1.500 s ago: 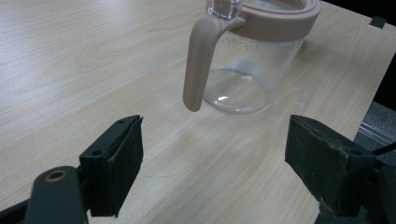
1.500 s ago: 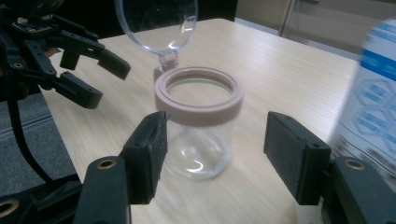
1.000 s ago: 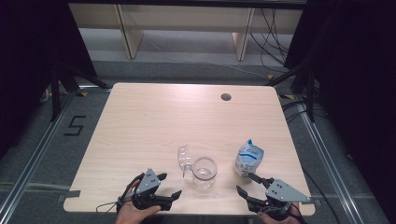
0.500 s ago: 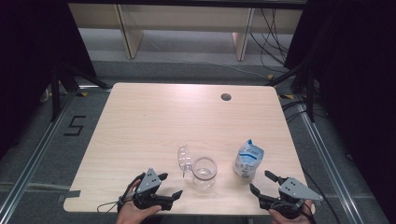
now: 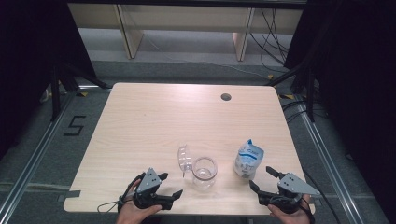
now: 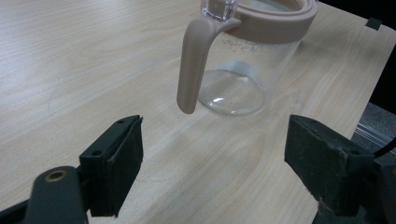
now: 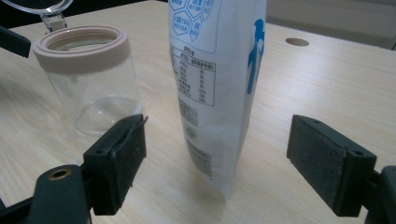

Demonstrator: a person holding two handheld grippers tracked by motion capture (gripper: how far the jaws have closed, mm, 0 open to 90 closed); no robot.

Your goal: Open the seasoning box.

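Two grippers sit at the near edge of a light wooden table (image 5: 154,121), each held in a hand coming up from the bottom of the high view. The left gripper (image 5: 172,185) rests near the near-left part of the tabletop with its jaws spread wide and nothing between them; in the left gripper view its black pads (image 6: 119,161) stand well apart on either side of bare wood. Just beyond it stands a clear jar (image 5: 204,173) with a beige rim, upright on the table, its hinged clear lid (image 5: 185,159) swung open to the jar's left. In the left gripper view a beige latch strap (image 6: 194,65) hangs down from the rim in front of the glass.

To the right of the jar, near it but apart, a white pouch (image 5: 247,160) with blue print stands upright on the table. The right gripper (image 5: 267,179) lies just in front of the pouch, toward the near-right corner. Its jaws have just been opening and now stand wide; in the right gripper view the pouch (image 7: 219,88) rises between the two pads (image 7: 122,161), with clear gaps on both sides, so neither pad presses on it. The jar (image 7: 91,79) shows to the left of the pouch in that view. A small round hole (image 5: 226,97) sits in the tabletop near the far edge.
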